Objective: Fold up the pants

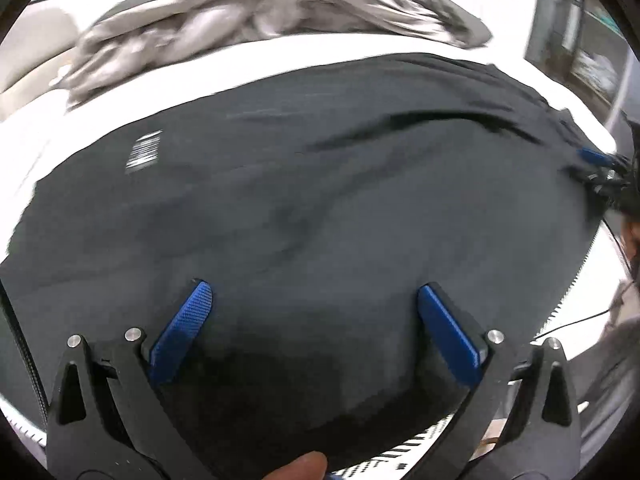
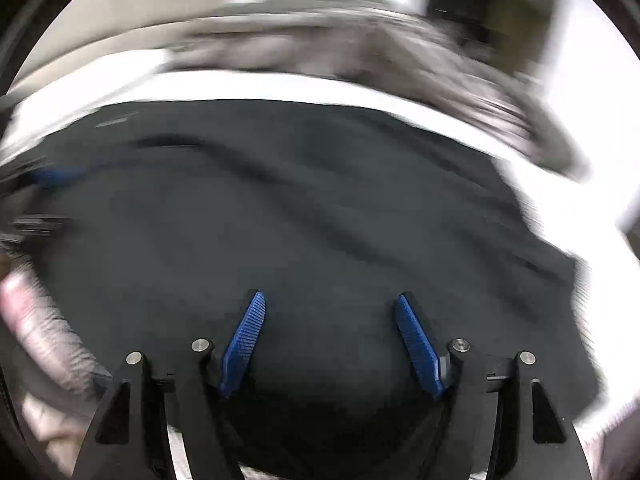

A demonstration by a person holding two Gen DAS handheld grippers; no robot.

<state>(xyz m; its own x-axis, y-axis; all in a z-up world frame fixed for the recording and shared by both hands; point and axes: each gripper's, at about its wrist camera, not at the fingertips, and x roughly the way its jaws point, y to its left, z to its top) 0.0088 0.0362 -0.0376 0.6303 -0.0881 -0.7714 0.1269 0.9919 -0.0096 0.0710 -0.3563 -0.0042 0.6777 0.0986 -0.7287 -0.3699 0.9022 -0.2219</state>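
Note:
Dark pants (image 1: 320,184) lie spread flat on a white surface (image 1: 280,56), with a small white label (image 1: 144,152) on the cloth at the left. My left gripper (image 1: 314,288) hovers over the near part of the pants, open, its blue pads wide apart and gripping nothing. The right wrist view is blurred. There, the same pants (image 2: 300,208) fill the middle and my right gripper (image 2: 330,295) is open above the cloth with nothing pinched. Each view catches the other gripper's blue pad at its edge: the right gripper (image 1: 596,158) and the left gripper (image 2: 56,176).
A crumpled grey garment (image 1: 260,12) is heaped on the white surface behind the pants, also visible as the grey garment (image 2: 360,40). Ruler-like marks (image 1: 568,292) run along the surface's near right edge. A thumb (image 1: 304,468) shows at the bottom, and a hand (image 2: 24,312) at the left.

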